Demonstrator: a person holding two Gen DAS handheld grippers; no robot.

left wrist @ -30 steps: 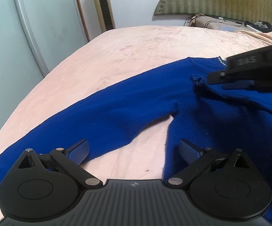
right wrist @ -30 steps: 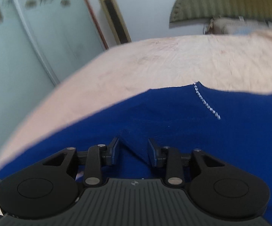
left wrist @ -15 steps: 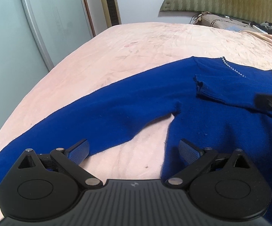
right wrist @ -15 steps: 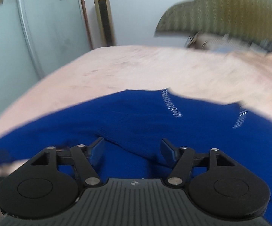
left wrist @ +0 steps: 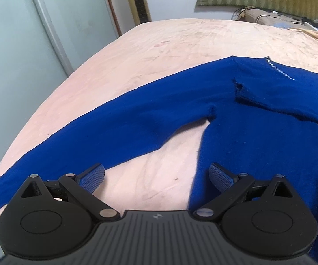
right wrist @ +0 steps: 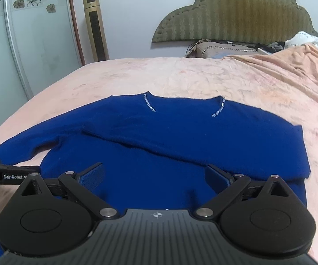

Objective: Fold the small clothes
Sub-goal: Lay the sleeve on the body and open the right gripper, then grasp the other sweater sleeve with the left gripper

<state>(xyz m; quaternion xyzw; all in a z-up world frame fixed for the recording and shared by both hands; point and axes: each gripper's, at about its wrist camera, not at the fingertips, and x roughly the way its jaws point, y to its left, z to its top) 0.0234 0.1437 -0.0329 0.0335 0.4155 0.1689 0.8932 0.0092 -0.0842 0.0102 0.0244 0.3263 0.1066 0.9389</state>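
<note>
left gripper (left wrist: 156,177) jaws spread wide and empty above sheet and sweater edge, right gripper (right wrist: 154,174) jaws likewise apart over the blue sweater (right wrist: 163,137), one sleeve folded across its chest, other sleeve outstretched, on pink bedsheet (right wrist: 203,77)

Right gripper (right wrist: 154,175), jaws spread, hovers over the blue sweater (right wrist: 181,132) on the bed (right wrist: 203,75).

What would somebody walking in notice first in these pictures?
The bright blue sweater spread flat on the peach bedspread dominates, with one sleeve already folded across its chest and the other sleeve stretched out to the bed's edge. Next comes the sparkly trim at its neckline, and the olive headboard behind.
</note>
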